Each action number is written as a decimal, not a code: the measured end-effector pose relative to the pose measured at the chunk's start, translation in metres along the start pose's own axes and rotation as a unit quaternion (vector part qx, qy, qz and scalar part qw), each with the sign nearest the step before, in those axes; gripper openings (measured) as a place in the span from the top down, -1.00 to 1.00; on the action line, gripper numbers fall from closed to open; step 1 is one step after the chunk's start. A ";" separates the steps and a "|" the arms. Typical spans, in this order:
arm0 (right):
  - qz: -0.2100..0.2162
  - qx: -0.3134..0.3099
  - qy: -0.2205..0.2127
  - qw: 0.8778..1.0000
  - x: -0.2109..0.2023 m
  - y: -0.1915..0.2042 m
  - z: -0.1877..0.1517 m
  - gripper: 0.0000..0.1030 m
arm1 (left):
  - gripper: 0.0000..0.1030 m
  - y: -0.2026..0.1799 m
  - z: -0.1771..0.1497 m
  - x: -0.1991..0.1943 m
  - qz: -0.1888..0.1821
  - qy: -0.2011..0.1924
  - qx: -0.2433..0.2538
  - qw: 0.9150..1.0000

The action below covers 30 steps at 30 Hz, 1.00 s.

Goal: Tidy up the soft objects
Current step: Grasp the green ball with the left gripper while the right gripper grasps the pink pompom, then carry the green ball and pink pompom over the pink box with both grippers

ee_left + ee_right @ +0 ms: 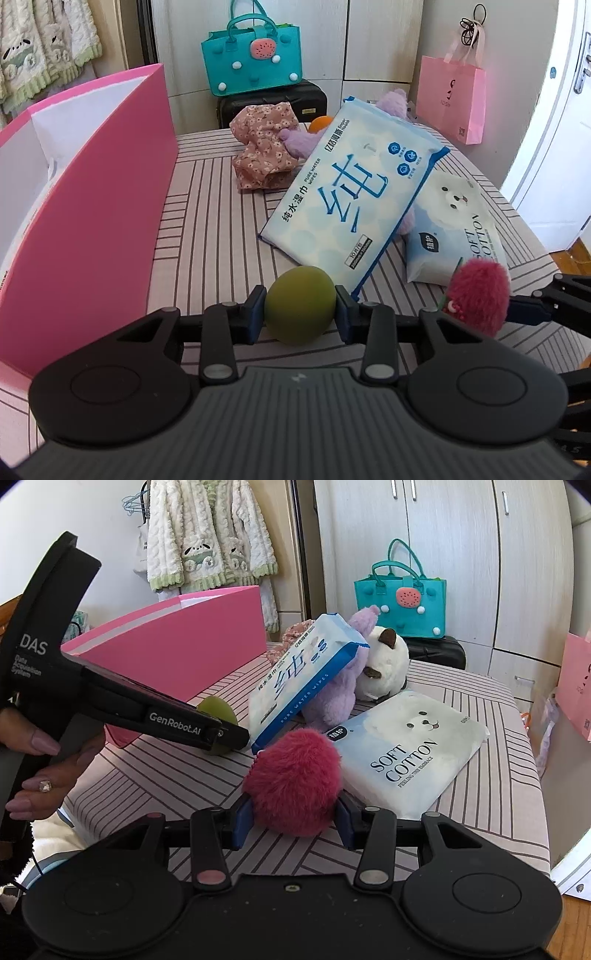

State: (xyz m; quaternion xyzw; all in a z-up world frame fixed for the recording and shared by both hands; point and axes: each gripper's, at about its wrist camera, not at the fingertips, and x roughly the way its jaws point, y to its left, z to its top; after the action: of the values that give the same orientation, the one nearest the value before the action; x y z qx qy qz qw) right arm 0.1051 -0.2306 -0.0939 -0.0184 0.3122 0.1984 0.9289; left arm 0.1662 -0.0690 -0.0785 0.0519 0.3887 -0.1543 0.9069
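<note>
Two grippers are at work over the striped pink-and-grey cushioned surface (207,206). The left gripper (300,308) has its blue pads (255,314) pressed against both sides of a matte olive-green soft ball (300,304); the jaws stand narrow and the ball sits squarely between them, just in front of the large white-and-blue pack of wet wipes (354,195). The right gripper (293,814) is clamped on a fluffy magenta pompom toy (293,779), its pads sunk into the fur on either side, just beside the same wipes pack.

Readable print on the wipes pack includes "PURE WATER WIPES" along with large Chinese characters. To the right of the wipes lies a pale blue-and-white soft tissue pack (406,753) showing a white bear face and the words "SOFT COTTON". In the right wrist view the left tool's black body carries "DAS", "Data Acquisition System" and "GenRobot.AI", and a hand (40,760) grips its handle.

Leaning behind the wipes are a lilac plush toy (340,690) and a white plush cat (384,664); a tall open pink cardboard box (96,221) stands to the left of them.
</note>
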 end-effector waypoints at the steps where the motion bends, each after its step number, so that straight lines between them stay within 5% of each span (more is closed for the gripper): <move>1: 0.000 0.000 0.001 1.000 0.000 0.000 0.000 0.01 | 0.28 0.001 0.000 -0.001 -0.002 0.001 -0.002 1.000; 16: 0.016 0.010 0.029 0.999 -0.003 0.002 0.004 0.01 | 0.28 -0.002 -0.008 -0.026 -0.050 0.021 0.021 0.998; 30: 0.091 0.032 0.069 0.993 -0.013 0.012 0.016 0.01 | 0.28 0.012 -0.016 -0.061 -0.080 0.047 0.058 0.994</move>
State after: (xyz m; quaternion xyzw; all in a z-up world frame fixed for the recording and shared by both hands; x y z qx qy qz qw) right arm 0.1005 -0.2216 -0.0719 0.0257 0.3817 0.2700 0.8836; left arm 0.1193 -0.0397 -0.0463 0.0806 0.4239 -0.2463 0.8679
